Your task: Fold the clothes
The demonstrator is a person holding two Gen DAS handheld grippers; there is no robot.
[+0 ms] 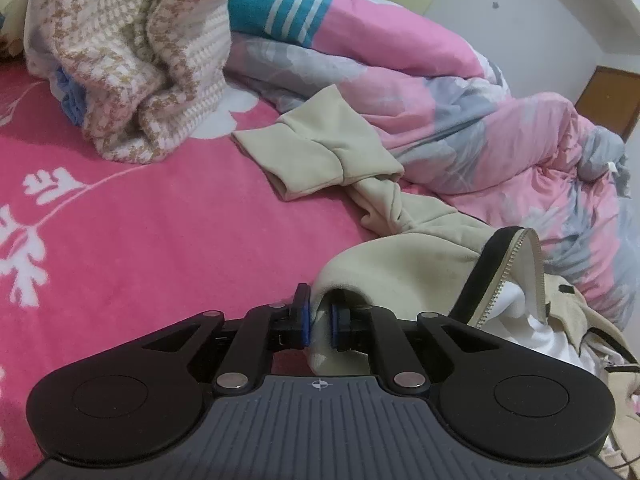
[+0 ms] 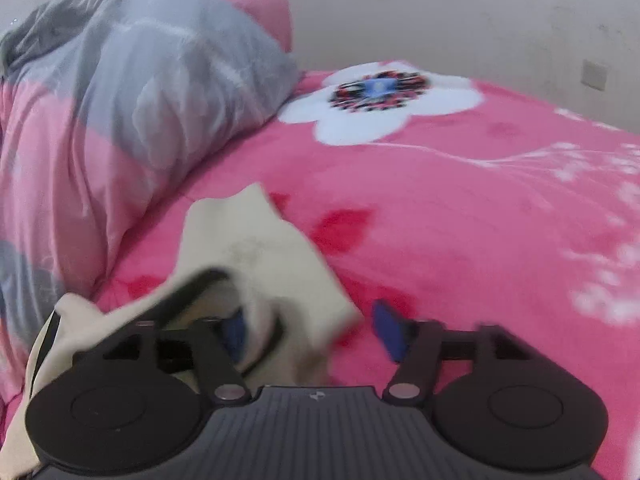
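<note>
soft, even indoor light with no glare fills both fisheye views, whose edges bow and darken at the corners, the left wrist view staying sharp with a faint shadow beside the knit pile (image 1: 132, 60), while the right wrist view is smeared by motion blur.

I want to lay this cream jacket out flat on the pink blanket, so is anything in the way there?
Mostly no. The pink blanket ahead of the left hand-held gripper, which pinches the cream jacket, is bare. The patterned knit sits at its far edge and the quilt borders the jacket's sleeve.
</note>
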